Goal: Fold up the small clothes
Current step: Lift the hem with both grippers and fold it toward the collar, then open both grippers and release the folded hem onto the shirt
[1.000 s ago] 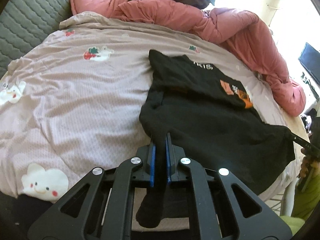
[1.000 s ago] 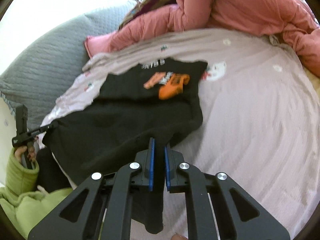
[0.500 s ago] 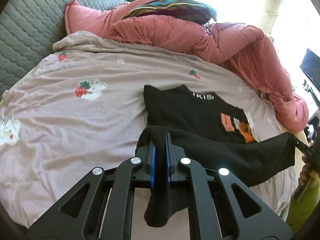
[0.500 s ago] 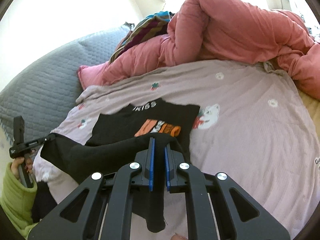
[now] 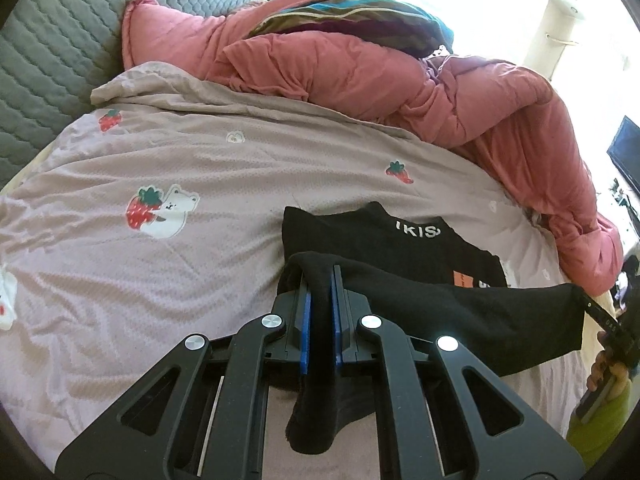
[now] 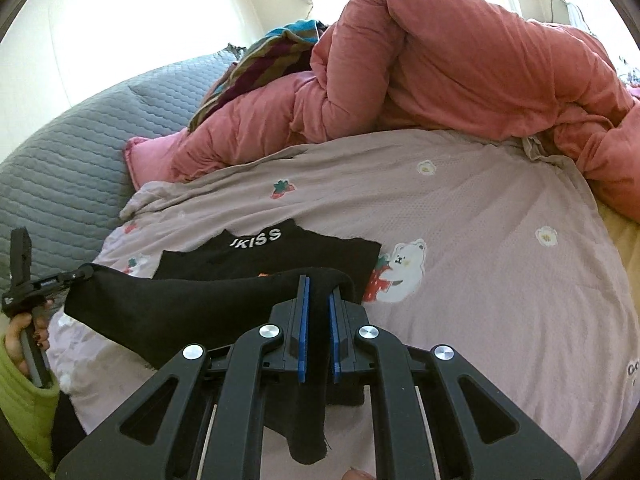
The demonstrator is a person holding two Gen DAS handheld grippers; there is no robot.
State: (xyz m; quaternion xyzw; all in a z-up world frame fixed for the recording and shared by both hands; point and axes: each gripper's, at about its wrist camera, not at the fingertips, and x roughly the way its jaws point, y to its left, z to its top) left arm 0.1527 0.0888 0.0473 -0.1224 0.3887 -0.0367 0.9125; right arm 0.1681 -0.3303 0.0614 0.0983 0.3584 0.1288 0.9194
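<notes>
A small black shirt with white collar lettering and an orange print lies on the pale pink bedsheet. My left gripper is shut on the shirt's lower left corner. My right gripper is shut on the lower right corner. The hem is lifted and stretched between them, hanging over the shirt's lower half. The shirt's collar end lies flat. Each view shows the other gripper at the far end of the hem: the right one, the left one.
A bunched pink duvet runs along the far side and right side of the bed. A striped cloth lies on top of it. A grey quilted headboard stands at the left. The sheet carries bear and strawberry prints.
Both grippers have lifted the shirt's hem off the bed and carried it forward toward the collar. The hem now hides most of the orange print.
</notes>
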